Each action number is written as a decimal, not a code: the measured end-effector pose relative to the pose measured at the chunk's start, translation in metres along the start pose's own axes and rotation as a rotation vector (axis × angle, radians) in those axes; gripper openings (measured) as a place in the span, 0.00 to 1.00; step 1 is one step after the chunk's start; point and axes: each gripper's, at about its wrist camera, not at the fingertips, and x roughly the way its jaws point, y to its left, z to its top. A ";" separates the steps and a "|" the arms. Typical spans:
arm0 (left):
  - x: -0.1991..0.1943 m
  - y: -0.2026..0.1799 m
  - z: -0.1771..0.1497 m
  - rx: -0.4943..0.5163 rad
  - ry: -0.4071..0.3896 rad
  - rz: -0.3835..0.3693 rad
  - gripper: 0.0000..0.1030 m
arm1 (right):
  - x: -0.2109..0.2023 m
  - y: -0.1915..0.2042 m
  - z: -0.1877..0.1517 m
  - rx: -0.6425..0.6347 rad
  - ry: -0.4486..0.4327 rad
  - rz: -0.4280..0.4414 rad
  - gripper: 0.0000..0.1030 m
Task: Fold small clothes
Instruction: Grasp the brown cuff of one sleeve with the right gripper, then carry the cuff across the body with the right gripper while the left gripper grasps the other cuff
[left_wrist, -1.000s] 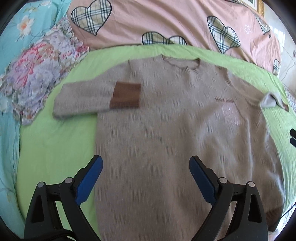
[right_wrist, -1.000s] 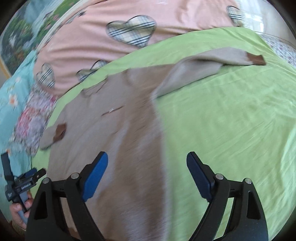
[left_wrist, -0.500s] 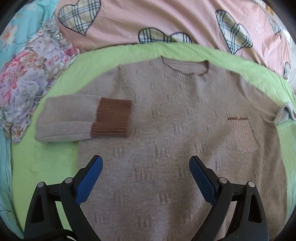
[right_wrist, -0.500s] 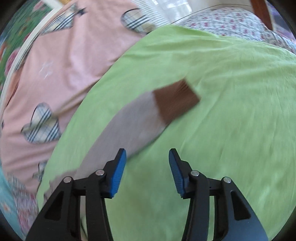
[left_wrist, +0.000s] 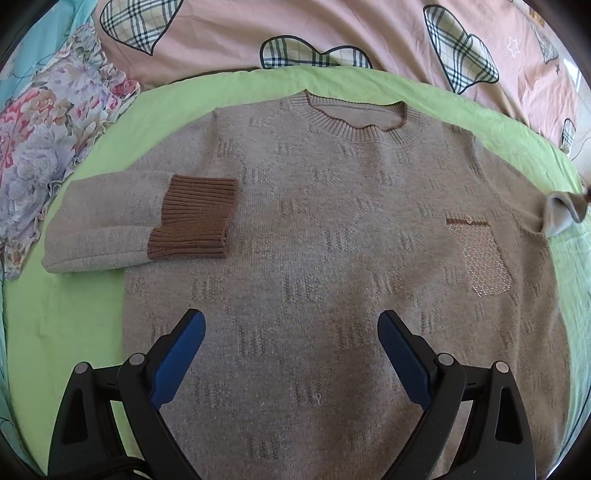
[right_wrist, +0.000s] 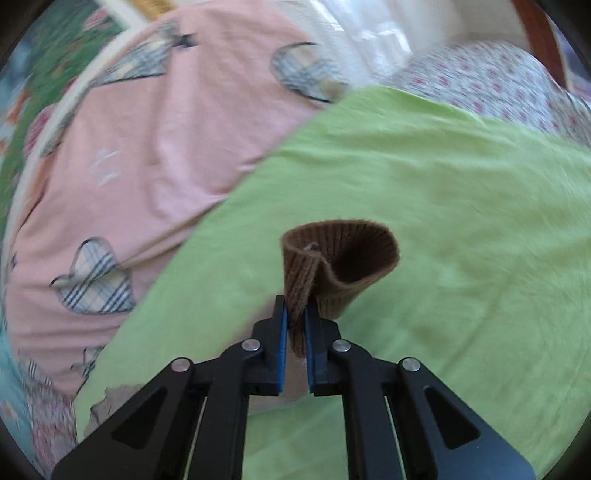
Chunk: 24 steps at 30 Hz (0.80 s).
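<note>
Lying face-up on a lime-green bed sheet (left_wrist: 62, 325), a taupe knitted sweater (left_wrist: 332, 229) with a ribbed crew neck fills most of the left wrist view. 1 sleeve is already folded across the chest, its brown ribbed cuff (left_wrist: 194, 218) resting flat on the body of the garment at the left of the frame. A glittery mesh chest pocket (left_wrist: 484, 258) sits toward the right side. The left gripper (left_wrist: 291, 343) hovers above the sweater's lower half with its 2 blue-padded fingers (left_wrist: 177, 354) spread wide apart and nothing between them.

The right gripper (right_wrist: 295, 325) has its jaws pressed together on the other brown ribbed sleeve cuff (right_wrist: 340, 266), which stands raised above the sheet and flares open in a cone beyond the fingertips. That view is blurred toward its edges.

Behind the sheet spreads a pink quilt with plaid hearts (left_wrist: 369, 33). A floral ruffled cloth (left_wrist: 44, 147) lies bunched at the left edge of the bed, and a white fabric with small red flowers (right_wrist: 491, 88) shows past the sheet in the right wrist view.
</note>
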 end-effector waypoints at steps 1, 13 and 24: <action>-0.002 0.001 -0.001 -0.002 -0.003 -0.004 0.92 | -0.001 0.025 -0.002 -0.051 0.012 0.045 0.09; -0.030 0.042 -0.020 -0.076 -0.043 -0.070 0.92 | 0.008 0.292 -0.105 -0.411 0.371 0.658 0.09; -0.034 0.071 -0.023 -0.119 -0.065 -0.155 0.92 | 0.058 0.401 -0.266 -0.518 0.760 0.814 0.09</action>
